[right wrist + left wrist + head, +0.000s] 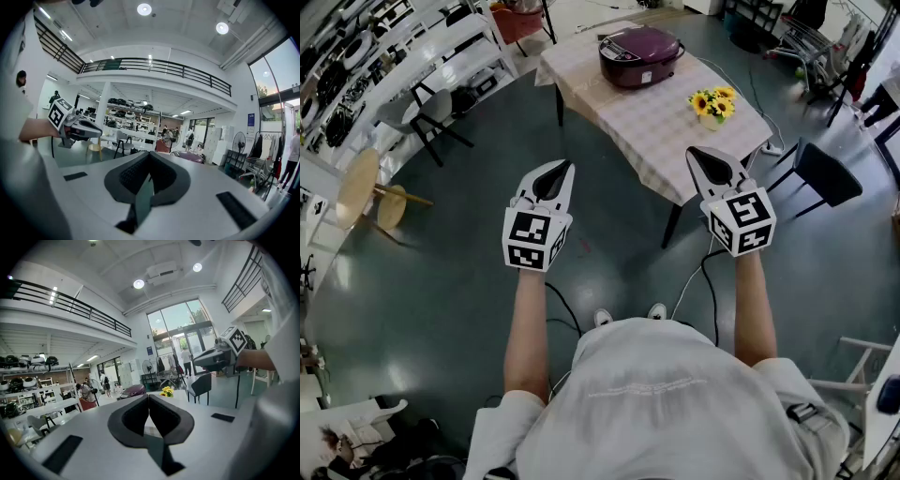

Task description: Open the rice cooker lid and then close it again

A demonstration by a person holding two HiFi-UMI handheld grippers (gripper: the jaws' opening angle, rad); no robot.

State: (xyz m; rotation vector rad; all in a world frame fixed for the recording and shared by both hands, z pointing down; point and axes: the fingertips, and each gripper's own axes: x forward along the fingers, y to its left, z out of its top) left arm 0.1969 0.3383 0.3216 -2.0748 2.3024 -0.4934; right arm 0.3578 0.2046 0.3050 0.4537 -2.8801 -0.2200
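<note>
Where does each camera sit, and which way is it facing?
Head view: on the person's head, facing steeply down at the table and rice cooker; shows forearms, torso, left hand-held gripper, right hand-held gripper.
Left gripper view: on the left one, facing nearly level toward the table; shows its shut jaws, the right forearm.
Right gripper view: on the right one, facing nearly level into the hall; shows its shut jaws, the left forearm.
Shared: all three show the rice cooker.

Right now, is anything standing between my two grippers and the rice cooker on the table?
Nothing visible blocks either one. The rice cooker sits at the table's far end, with bare checked cloth before it. The sunflower vase stands just right of the right gripper's line; the left gripper has open floor and cloth ahead.
</note>
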